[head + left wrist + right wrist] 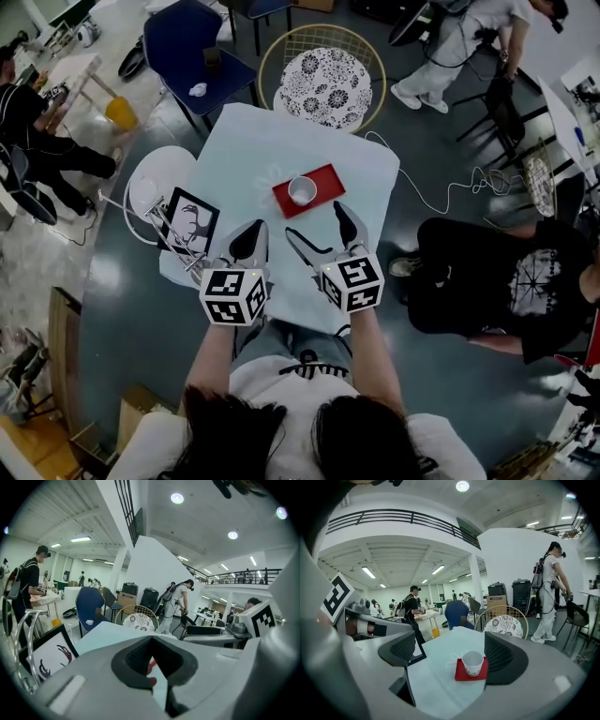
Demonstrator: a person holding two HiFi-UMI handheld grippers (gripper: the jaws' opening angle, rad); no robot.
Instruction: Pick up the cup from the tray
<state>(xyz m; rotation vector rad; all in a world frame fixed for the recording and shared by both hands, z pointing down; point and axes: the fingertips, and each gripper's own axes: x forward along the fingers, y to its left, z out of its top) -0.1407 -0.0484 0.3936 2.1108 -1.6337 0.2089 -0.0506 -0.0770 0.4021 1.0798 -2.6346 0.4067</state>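
Observation:
A white paper cup (302, 190) stands upright on a small red tray (323, 178) in the middle of the pale cloth-covered table (253, 141). My right gripper (325, 236) is open just short of the tray, on its near side. In the right gripper view the cup (473, 662) and tray (461, 673) lie ahead between the spread jaws of the right gripper (451, 654), not touched. My left gripper (249, 242) is shut on nothing, to the left of the tray. In the left gripper view the left gripper (152, 660) shows only a sliver of red tray (151, 666) past its closed jaws.
A framed black-and-white picture (190, 220) and a metal rack (174, 234) sit at the table's left edge. A white round stool (150, 192) stands beside it. A patterned round chair (325, 86) and a blue chair (192, 42) are beyond. A seated person (506, 281) is at the right.

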